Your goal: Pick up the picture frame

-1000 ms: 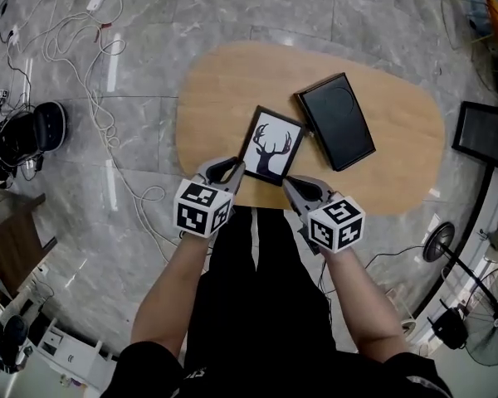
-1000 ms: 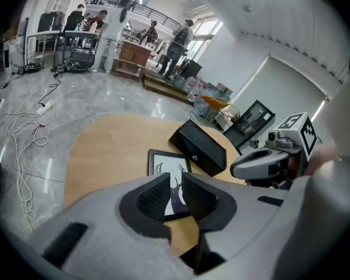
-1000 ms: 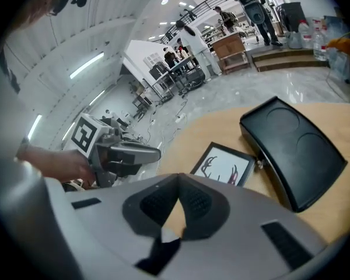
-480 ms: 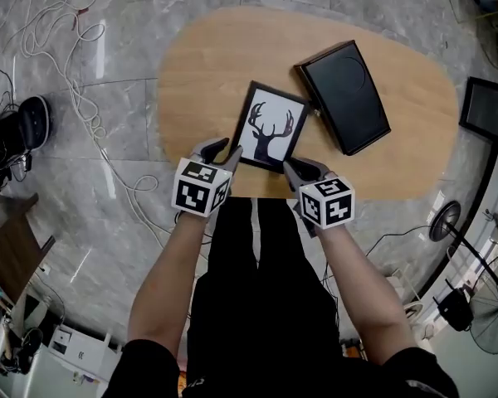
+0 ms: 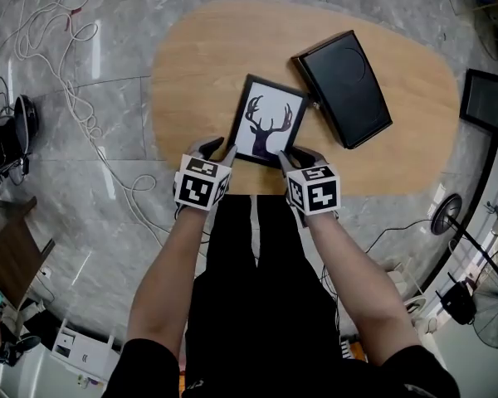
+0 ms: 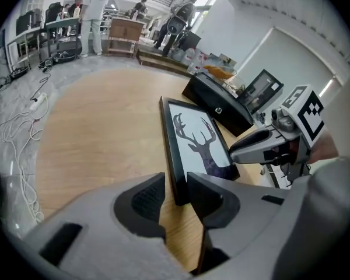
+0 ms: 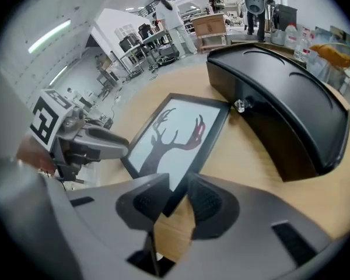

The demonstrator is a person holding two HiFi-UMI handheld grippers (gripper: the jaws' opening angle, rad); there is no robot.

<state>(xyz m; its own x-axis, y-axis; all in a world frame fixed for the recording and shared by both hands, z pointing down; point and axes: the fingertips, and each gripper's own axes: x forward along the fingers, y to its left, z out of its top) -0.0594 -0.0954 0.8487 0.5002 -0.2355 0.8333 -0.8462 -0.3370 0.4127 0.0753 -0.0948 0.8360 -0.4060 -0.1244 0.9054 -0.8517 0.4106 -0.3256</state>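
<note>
**A:** Jaws just opened on your left hand-held gripper (image 5: 219, 149) and right hand-held gripper (image 5: 297, 154). Each straddles a near corner of the picture frame (image 5: 267, 123), flat on the worktop (image 5: 199, 65).

**B:** Yeah, clamp one side first and it'll probably skid away.

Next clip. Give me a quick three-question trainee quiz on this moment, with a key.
1. True or false: the picture frame lies flat on the wooden table.
2. What stands between the fingers of the left gripper and of the right gripper? A) a frame corner B) a book C) nothing
3. Name the thing lying beside the frame's far right corner.
Key: 1 true. 2 A; both grippers' fingers have just been opening, not clamped. 3 the black case.
</note>
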